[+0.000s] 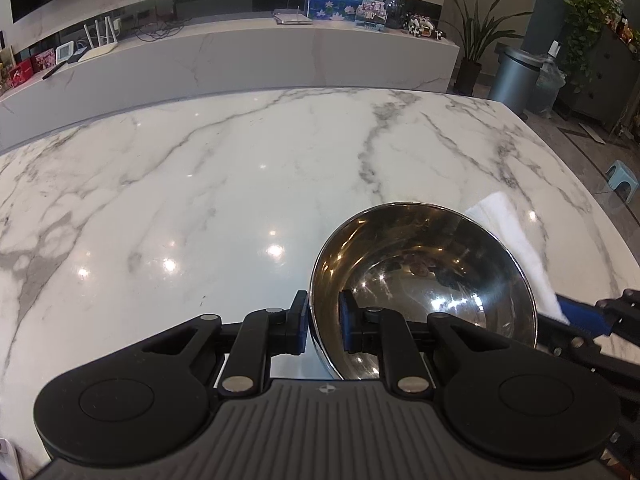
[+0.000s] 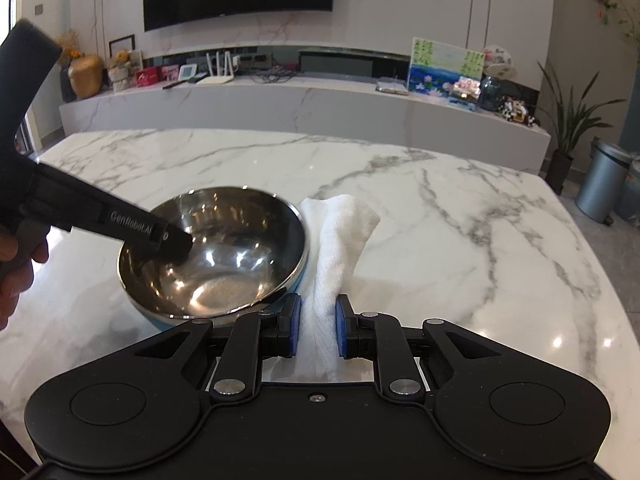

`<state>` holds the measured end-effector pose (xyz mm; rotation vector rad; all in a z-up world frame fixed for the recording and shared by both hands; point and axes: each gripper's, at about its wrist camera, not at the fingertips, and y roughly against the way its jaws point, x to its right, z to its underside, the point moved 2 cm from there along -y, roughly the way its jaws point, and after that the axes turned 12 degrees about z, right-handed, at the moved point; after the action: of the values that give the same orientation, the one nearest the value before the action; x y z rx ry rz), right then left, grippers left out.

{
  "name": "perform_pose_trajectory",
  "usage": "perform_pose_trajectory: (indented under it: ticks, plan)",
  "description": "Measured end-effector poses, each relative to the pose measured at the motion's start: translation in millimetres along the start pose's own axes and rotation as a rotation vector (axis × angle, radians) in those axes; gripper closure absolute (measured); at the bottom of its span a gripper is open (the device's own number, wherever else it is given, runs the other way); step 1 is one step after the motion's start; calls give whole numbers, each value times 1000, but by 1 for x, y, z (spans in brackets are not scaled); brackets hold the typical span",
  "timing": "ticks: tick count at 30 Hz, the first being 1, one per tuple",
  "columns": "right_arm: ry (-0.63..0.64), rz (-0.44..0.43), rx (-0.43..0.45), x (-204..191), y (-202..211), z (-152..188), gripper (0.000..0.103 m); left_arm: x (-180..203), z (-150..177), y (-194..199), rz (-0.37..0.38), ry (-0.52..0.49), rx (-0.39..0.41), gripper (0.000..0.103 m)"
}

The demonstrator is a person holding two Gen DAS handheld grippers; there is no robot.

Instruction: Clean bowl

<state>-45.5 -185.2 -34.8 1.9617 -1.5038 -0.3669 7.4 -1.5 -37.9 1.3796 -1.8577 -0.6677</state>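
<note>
The shiny metal bowl (image 2: pixel 214 254) sits on the marble table (image 2: pixel 460 240). The left gripper (image 1: pixel 323 322) pinches the bowl's near left rim, one finger inside and one outside. A white cloth (image 2: pixel 336 236) lies just right of the bowl, touching it. The right gripper (image 2: pixel 317 330) has its fingers on both sides of the cloth's near end, seemingly squeezing it. I think wiping is the step in hand: the cloth must go inside the bowl while the left gripper holds it steady.

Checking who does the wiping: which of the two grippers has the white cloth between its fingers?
The right gripper: the white cloth runs between its blue pads. The left gripper instead straddles the steel bowl's rim.
</note>
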Motion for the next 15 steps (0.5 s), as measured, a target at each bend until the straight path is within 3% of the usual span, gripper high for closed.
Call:
perform_pose_trajectory:
  ticks: [5,7,9,15]
  plan:
    - [25,-19,-28,-7,-5,3,87,-4,1,2,-4,30,4,86]
    - [33,-21,-35,-8,-6,5,87,-6,2,3,3,53,6,78]
    - [41,-24,-42,-10,-6,6,87,-7,4,3,13,85,-2,60]
    - [65,-32,-62,-15,-8,10,87,-7,15,6,4,122,-51,54]
